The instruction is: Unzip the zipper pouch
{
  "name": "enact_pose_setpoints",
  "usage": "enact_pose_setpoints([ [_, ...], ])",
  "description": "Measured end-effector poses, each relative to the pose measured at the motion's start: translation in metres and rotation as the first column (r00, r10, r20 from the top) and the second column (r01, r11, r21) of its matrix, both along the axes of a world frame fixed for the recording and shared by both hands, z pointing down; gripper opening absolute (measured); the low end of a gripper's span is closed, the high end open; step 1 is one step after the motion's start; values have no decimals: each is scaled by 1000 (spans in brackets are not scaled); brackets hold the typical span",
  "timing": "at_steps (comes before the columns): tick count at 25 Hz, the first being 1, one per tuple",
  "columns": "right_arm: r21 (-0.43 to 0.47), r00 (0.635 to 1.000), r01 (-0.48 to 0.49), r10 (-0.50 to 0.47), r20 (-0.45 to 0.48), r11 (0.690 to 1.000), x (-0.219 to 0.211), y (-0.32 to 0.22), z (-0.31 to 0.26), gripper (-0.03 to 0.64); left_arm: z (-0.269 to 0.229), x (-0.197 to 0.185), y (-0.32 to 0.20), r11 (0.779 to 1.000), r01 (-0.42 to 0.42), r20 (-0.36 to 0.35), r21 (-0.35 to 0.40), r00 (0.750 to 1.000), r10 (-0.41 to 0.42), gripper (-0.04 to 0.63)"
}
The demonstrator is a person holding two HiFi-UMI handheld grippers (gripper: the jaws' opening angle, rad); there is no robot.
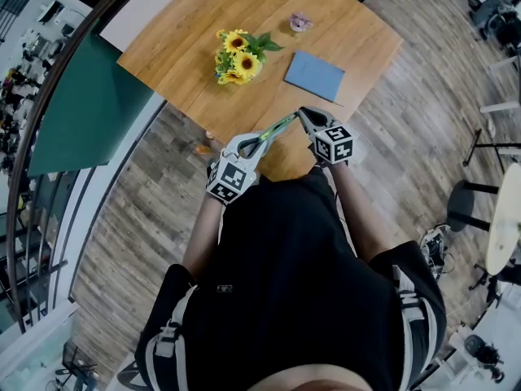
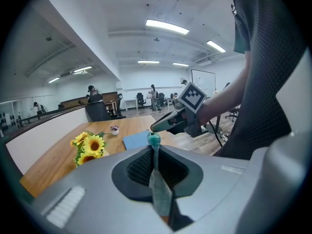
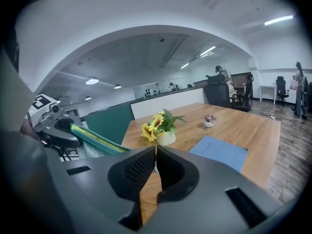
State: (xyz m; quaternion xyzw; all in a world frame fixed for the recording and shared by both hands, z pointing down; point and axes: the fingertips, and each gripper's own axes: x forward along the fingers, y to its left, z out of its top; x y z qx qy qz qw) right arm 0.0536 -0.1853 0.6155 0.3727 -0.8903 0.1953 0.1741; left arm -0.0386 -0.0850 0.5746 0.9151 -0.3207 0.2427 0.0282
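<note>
I hold a narrow green striped zipper pouch [image 1: 277,127] in the air over the near edge of the wooden table [image 1: 203,63]. My left gripper [image 1: 254,146] is shut on one end of it; pale fabric [image 2: 157,179] sits pinched between its jaws and the teal tip [image 2: 154,139] sticks out past them. My right gripper [image 1: 302,113] is shut at the pouch's other end, with a small pale tab [image 3: 156,167] that looks like the zipper pull between its jaws. In the right gripper view the pouch [image 3: 95,140] runs left to the left gripper [image 3: 58,130].
On the table stand a vase of sunflowers [image 1: 237,56], a blue notebook [image 1: 314,75] and a small potted plant [image 1: 300,22]. A green partition [image 1: 81,112] runs along the left. Chairs and a round table [image 1: 505,218] are at the right on the wooden floor.
</note>
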Motion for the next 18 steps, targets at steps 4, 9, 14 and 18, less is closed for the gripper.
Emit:
enact_pose_setpoints([
  [4,-16,1000,23,-23,-2,1000,-2,2,6,20,2,0,2,1000,-1,9,-1,1000,1,14],
  [9,-31,1000,24,-24,8,999,3,6,16,49,1,-5,2,1000,19,0,-7,1000,-19,14],
  [14,-29,1000,-7,7,-9,1000,11,12,24,27,-2,-17,0,998,55,-4,0,998,-55,14],
  [18,3,1000,12,-12,-26,1000,8,15,23,3,0,-29,-3,997,82,9,-1,997,-82,14],
])
